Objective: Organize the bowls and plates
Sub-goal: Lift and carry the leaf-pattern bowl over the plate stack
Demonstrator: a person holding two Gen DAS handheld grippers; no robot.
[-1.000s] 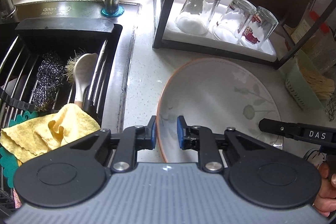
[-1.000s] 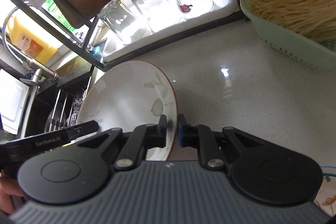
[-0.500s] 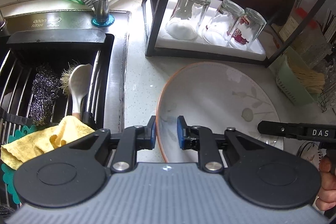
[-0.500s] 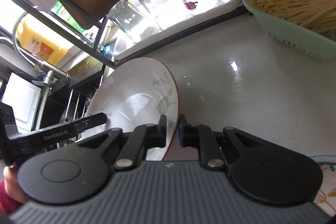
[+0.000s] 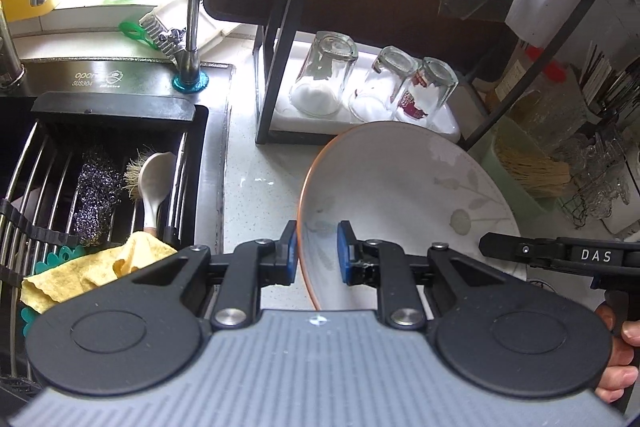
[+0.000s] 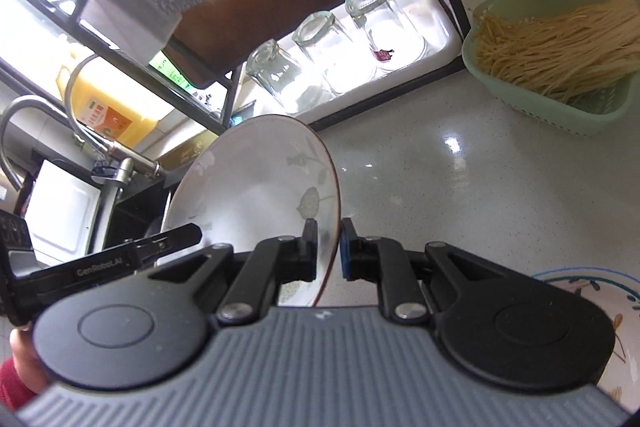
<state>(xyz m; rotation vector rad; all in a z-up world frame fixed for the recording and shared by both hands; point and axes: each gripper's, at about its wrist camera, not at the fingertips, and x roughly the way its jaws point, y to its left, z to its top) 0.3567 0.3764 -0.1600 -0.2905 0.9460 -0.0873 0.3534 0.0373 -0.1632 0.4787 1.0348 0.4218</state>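
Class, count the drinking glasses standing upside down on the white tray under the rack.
3, in a row: left glass, middle glass, right glass with a red print.

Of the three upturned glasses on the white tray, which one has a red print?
The glass at the row's end nearest the green basket; the other two are plain.

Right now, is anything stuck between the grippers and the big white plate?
No. Both already have the plate by its rim: the left gripper on one edge, the right gripper on the opposite one. Nothing shows between the pads and the rim. The upside-down glasses stand on the rack tray beyond it.
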